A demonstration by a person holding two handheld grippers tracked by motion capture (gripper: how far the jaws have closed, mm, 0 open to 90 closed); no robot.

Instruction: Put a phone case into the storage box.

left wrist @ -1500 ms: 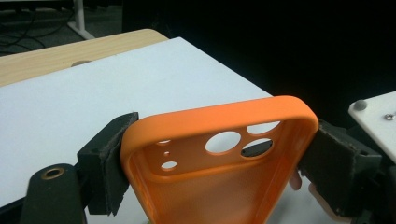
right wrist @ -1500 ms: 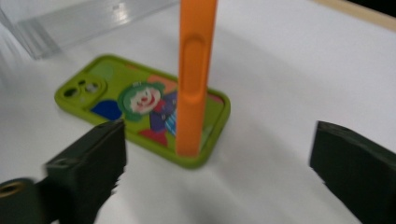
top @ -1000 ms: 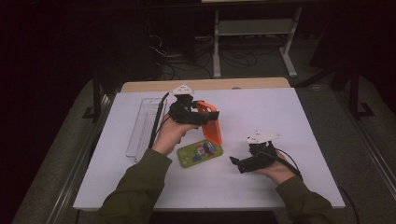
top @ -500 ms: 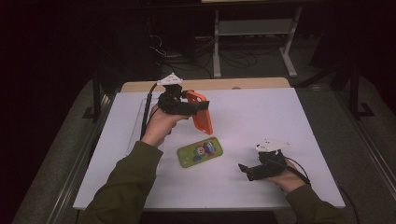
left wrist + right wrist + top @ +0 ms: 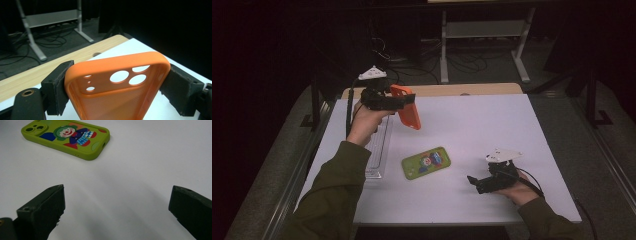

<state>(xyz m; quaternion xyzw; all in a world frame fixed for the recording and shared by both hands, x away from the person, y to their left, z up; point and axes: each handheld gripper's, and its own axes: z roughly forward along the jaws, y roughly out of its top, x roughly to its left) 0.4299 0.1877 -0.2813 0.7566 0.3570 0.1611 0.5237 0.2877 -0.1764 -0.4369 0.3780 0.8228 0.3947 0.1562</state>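
The left gripper (image 5: 404, 102) grips the orange phone case (image 5: 408, 107) by its 2 long edges, above the table (image 5: 492, 125). The right gripper (image 5: 473, 181) rests wide apart, holding nothing.

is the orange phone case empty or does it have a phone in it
Empty: the orange phone case shows its bare inner side, and the white table shows through its camera holes.

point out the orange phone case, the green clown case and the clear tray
orange phone case (image 5: 112, 100), left gripper view, inner back below the camera holes
green clown case (image 5: 426, 162), high view, printed back
clear tray (image 5: 377, 150), high view, right rim
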